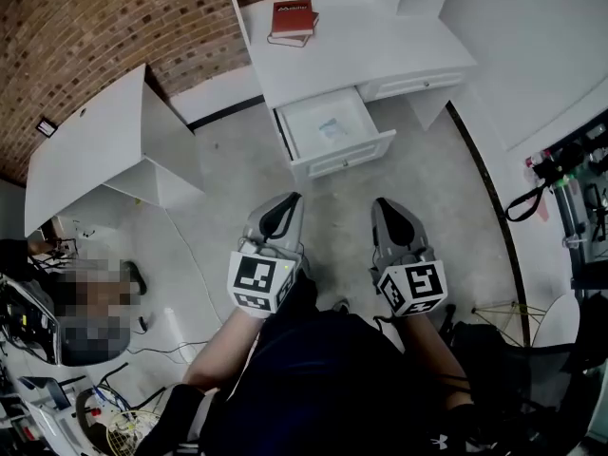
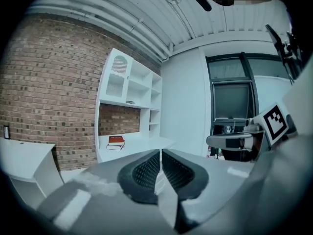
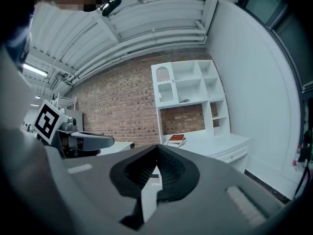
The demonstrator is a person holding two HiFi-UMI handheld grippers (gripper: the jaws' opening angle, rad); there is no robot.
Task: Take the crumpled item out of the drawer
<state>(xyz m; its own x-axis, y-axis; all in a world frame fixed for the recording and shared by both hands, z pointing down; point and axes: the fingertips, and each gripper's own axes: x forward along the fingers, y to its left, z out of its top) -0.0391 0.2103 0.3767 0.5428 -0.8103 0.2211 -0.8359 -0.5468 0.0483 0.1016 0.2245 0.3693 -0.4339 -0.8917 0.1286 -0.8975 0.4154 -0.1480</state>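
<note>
An open white drawer [image 1: 344,152] sticks out from the white desk [image 1: 380,55] ahead of me. Inside it lies a small pale crumpled item [image 1: 332,127]. Both grippers hang well short of the drawer, side by side over the grey floor. The left gripper [image 1: 288,200] is shut with nothing in it, and in its own view the jaws [image 2: 160,154] meet at the tips. My right gripper [image 1: 385,204] is also shut and empty, with its jaws [image 3: 156,150] closed. The drawer is hidden behind the jaws in both gripper views.
Red books [image 1: 294,18] lie on the desk top, also seen as books [image 2: 116,142] under a white shelf unit [image 2: 129,89]. A second white table [image 1: 90,145] stands at the left. Cables and gear [image 1: 57,388] clutter the lower left, and a black stand [image 1: 570,174] is at the right.
</note>
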